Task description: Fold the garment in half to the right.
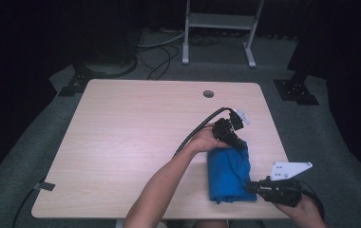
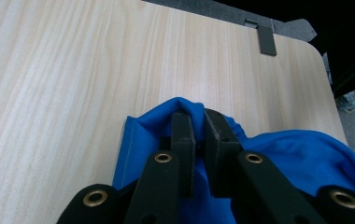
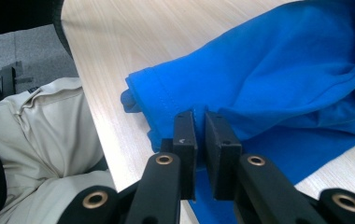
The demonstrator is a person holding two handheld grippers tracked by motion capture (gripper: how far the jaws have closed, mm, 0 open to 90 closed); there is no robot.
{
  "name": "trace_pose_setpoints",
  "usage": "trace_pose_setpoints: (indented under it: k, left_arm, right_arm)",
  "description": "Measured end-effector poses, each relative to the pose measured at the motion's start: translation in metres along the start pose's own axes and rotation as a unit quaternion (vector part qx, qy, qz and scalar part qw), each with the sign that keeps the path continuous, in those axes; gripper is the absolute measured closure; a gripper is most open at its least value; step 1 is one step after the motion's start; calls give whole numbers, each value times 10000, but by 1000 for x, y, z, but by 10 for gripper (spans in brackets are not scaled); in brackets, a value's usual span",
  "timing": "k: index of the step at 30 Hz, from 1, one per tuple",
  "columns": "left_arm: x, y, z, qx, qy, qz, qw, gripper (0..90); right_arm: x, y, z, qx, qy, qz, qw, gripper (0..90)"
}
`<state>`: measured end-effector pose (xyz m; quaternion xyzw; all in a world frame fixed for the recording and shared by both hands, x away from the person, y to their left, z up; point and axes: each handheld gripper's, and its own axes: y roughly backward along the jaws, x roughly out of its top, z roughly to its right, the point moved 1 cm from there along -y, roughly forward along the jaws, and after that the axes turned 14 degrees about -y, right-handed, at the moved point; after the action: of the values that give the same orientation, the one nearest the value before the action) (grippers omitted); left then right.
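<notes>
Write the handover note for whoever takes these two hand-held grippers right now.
Left hand-held gripper: shut on a raised fold at the far end of the blue cotton cloth.
Right hand-held gripper: shut on the cloth's hemmed near edge, by the table's front edge.
Cloth: bunched into a narrow, roughly folded strip on the near right part of the light wooden table, the far end lifted slightly.
Done: both ends are gripped.
Left: probably pull the cloth flat or finish the fold, then lay it down and release. Which of the two is intended cannot be told from here.
</notes>
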<state>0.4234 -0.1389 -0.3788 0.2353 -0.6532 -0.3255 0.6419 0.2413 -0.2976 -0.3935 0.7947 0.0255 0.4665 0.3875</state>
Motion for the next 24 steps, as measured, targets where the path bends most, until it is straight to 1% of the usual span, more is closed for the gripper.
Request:
trace_pose_setpoints:
  k: [4,8,12,13,17,18,20,22,24]
  left_arm:
    - [0,-5,-1,35,-19,-58,10000,833]
    - [0,-6,-2,77,-26,-55,10000,796]
    - [1,-6,-4,169,-19,-14,9999,712]
    - [1,-6,-4,183,-24,0,9998,678]
    - [1,-1,-4,271,-55,23,9996,613]
    - [1,-1,-4,271,-55,23,9996,597]
    - [0,2,-4,258,-18,24,9997,590]
    - [-1,6,-3,283,-38,8,9996,574]
    - [-3,13,-1,287,-31,60,9996,535]
  right_arm:
    - [-1,1,2,-47,-43,-33,10000,833]
    - [-2,1,5,-117,-68,-60,9999,821]
    - [-4,4,8,-196,-138,-72,9997,784]
    - [-3,5,8,-270,-139,-92,9995,748]
    - [-1,8,9,-366,-145,-106,9992,709]
    - [-1,8,9,-366,-145,-106,9992,709]
    - [1,8,9,-405,-155,-125,9990,680]
    - [3,7,8,-444,-133,-164,9988,657]
    - [7,5,7,-508,-125,-208,9984,622]
